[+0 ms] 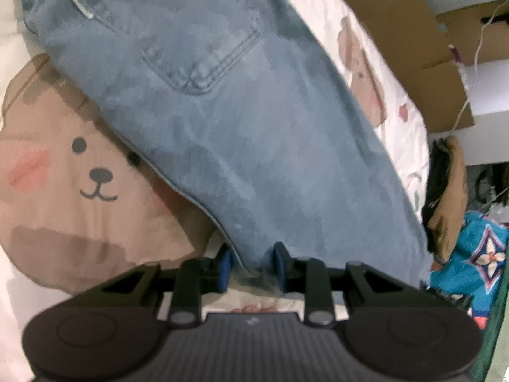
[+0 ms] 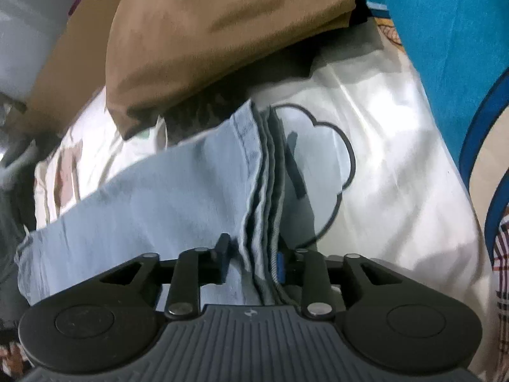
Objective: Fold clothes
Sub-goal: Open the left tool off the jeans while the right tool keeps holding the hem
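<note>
My left gripper (image 1: 251, 265) has the jeans' (image 1: 222, 121) edge between its blue pads, back pocket (image 1: 203, 54) showing, spread over the bear-print sheet (image 1: 63, 172).

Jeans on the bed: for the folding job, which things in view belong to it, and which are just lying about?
Part of the job:
- jeans, lying on the bear-print bedsheet
- left gripper, jeans edge between its jaws
- right gripper, at the stacked hems

Lying about:
- brown garment
- blue patterned cloth
- cardboard boxes
- white cable

Matt faded denim jeans (image 1: 241, 133) on smooth cotton (printed) bedsheet (image 1: 47, 222).
</note>
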`<act>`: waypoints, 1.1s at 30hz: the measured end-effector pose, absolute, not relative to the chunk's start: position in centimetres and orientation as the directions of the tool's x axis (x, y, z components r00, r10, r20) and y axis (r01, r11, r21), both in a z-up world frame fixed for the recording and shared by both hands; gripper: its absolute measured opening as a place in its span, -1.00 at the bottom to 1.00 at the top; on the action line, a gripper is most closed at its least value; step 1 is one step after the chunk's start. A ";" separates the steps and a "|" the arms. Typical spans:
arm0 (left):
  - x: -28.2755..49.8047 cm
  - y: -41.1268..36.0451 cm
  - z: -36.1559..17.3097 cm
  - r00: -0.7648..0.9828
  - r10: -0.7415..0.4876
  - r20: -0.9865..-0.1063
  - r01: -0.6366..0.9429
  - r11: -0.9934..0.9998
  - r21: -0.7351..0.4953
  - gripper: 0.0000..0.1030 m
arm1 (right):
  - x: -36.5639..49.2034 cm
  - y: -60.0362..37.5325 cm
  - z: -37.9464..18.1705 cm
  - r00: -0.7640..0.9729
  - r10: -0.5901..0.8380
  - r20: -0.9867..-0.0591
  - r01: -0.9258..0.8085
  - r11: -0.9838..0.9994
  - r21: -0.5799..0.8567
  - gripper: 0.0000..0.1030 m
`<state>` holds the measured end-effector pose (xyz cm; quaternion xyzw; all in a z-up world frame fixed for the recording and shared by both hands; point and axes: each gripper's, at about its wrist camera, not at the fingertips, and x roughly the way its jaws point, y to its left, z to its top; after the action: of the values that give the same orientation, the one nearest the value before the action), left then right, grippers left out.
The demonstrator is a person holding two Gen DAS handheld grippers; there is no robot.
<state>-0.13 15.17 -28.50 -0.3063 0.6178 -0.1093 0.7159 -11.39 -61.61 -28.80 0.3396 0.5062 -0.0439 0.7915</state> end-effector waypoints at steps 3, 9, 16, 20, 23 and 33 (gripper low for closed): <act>0.5 15.1 -28.0 0.221 -0.538 -0.814 -0.209 0.789 -0.578 -0.44 | -11.7 -61.6 -29.4 0.477 0.289 -0.830 0.424 0.752 0.505 -0.40; 2.1 14.0 -27.4 0.220 -0.518 -0.827 -0.157 0.818 -0.554 -0.43 | -10.7 -60.1 -29.7 0.442 0.242 -0.864 0.398 0.810 0.431 -0.42; 2.9 12.9 -26.6 0.222 -0.492 -0.842 -0.111 0.845 -0.523 -0.42 | -9.3 -60.5 -29.5 0.381 0.247 -0.891 0.400 0.825 0.399 -0.30; 2.7 13.2 -26.5 0.218 -0.487 -0.846 -0.109 0.849 -0.517 -0.42 | -8.8 -61.1 -29.7 0.385 0.262 -0.885 0.408 0.812 0.418 -0.30; 2.5 13.3 -26.4 0.217 -0.484 -0.848 -0.112 0.850 -0.514 -0.42 | -8.5 -61.2 -29.8 0.402 0.254 -0.880 0.408 0.810 0.420 -0.31; 3.8 11.8 -25.5 0.222 -0.465 -0.857 -0.058 0.871 -0.488 -0.25 | -8.6 -60.9 -27.3 0.431 0.222 -0.875 0.329 0.864 0.381 -0.80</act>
<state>3.82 11.83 -25.55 -0.2150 0.6087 -0.1355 0.7516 -8.59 -60.90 -27.27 0.2585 0.5326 -0.0331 0.8053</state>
